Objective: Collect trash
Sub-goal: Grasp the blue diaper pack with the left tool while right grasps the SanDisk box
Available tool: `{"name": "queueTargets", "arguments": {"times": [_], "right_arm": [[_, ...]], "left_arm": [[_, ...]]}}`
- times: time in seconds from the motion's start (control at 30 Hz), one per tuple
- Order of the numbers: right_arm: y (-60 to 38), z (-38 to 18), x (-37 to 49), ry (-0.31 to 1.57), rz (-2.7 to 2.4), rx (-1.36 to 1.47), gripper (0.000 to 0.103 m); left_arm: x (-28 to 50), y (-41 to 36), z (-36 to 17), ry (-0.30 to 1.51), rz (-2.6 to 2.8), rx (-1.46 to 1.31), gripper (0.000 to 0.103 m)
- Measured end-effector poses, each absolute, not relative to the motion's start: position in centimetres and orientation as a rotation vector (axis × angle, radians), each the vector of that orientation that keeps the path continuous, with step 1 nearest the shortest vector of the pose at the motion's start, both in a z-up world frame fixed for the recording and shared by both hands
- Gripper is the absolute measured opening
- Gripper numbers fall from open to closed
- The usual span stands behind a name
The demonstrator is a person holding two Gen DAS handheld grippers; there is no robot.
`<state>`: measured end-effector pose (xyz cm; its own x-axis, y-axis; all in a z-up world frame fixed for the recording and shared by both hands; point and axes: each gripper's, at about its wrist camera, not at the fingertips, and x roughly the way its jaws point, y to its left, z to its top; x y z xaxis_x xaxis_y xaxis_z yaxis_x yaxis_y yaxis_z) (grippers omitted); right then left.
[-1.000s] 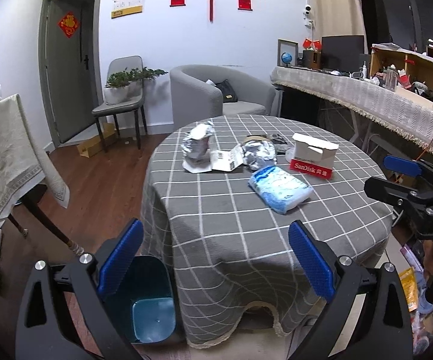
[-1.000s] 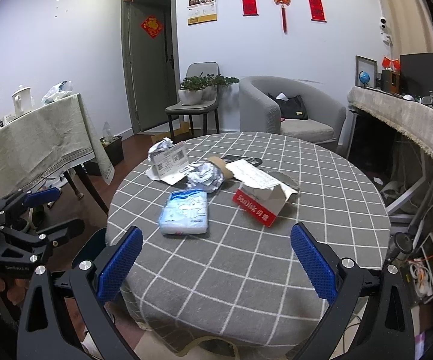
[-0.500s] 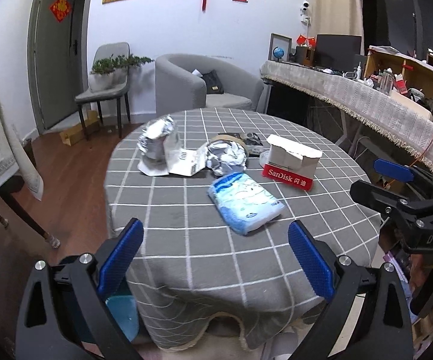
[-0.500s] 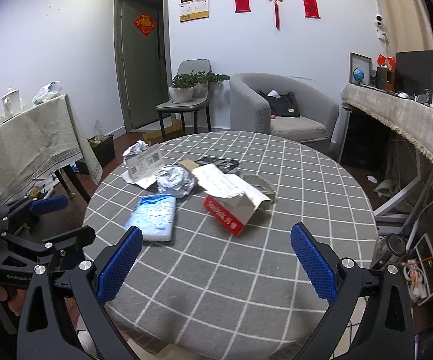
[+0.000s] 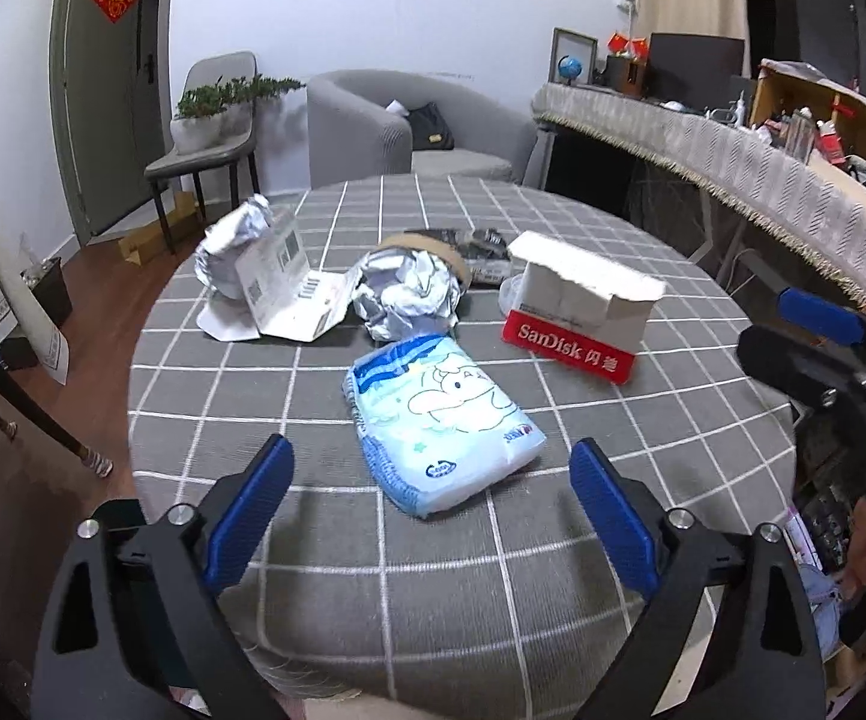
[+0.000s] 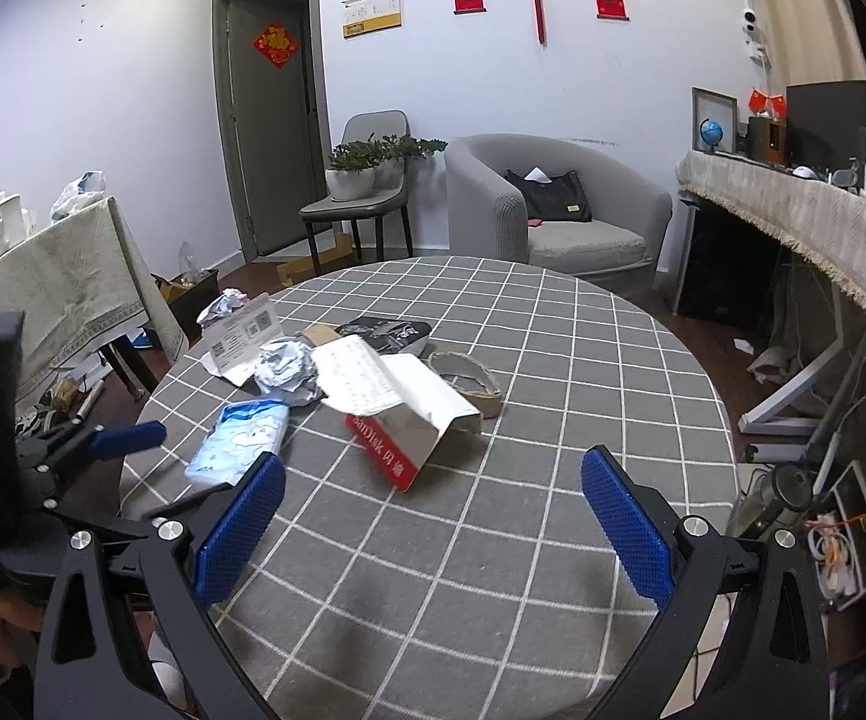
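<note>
Trash lies on a round table with a grey checked cloth (image 5: 553, 600): a light-blue tissue pack (image 5: 442, 420), a red-and-white SanDisk box (image 5: 577, 315), crumpled foil (image 5: 408, 294), a second foil wad (image 5: 231, 246), an opened white carton (image 5: 288, 294) and a tape roll (image 6: 469, 381). My left gripper (image 5: 433, 504) is open, just short of the tissue pack. My right gripper (image 6: 433, 516) is open over the cloth, short of the SanDisk box (image 6: 396, 438). The tissue pack also shows in the right wrist view (image 6: 240, 441).
A grey armchair (image 6: 553, 204) and a chair holding a potted plant (image 6: 360, 180) stand behind the table. A cloth-covered side table (image 6: 54, 282) is at the left. A long counter with a fringed cover (image 5: 733, 156) runs along the right.
Both grippers have moved forward over the table, the trash now nearer. The blue bin under the table's left edge has dropped out of the left wrist view.
</note>
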<state>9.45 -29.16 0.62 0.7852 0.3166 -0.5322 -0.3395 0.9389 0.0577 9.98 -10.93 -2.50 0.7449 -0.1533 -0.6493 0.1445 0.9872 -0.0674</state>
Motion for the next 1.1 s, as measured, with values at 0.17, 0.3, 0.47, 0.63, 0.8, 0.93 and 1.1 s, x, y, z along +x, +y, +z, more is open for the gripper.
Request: {"name": "queueTargets", "arguments": {"times": [0.17, 0.3, 0.47, 0.63, 0.8, 0.93, 1.1], "right_arm": [[-29.3, 0.3, 10.5, 0.585, 0.363, -0.047, 0.100], [-28.6, -0.3, 11.6, 0.623, 0.373, -0.078, 0.100], [-26.6, -1.4, 12.3, 0.668, 0.369, -0.198, 0.075], [-26.5, -1.6, 13.2, 0.668, 0.356, -0.230, 0.065], [-26.4, -1.4, 13.8, 0.668, 0.359, -0.241, 0.060], [-25.8, -1.6, 14.5, 0.674, 0.357, -0.261, 0.060], [-25.4, -1.7, 15.0, 0.677, 0.346, -0.286, 0.060]], "left_arm": [[11.5, -10.6, -3.0, 0.739, -0.145, -0.023, 0.091], [12.3, -10.7, -3.2, 0.756, -0.147, -0.017, 0.092], [12.9, -10.4, -3.3, 0.772, -0.176, -0.031, 0.082], [13.0, -10.2, -3.3, 0.766, -0.200, -0.033, 0.077], [13.0, -9.2, -3.1, 0.775, -0.226, -0.062, 0.070], [12.9, -8.7, -3.1, 0.774, -0.233, -0.068, 0.063], [13.1, -8.6, -3.1, 0.785, -0.239, -0.096, 0.075]]}}
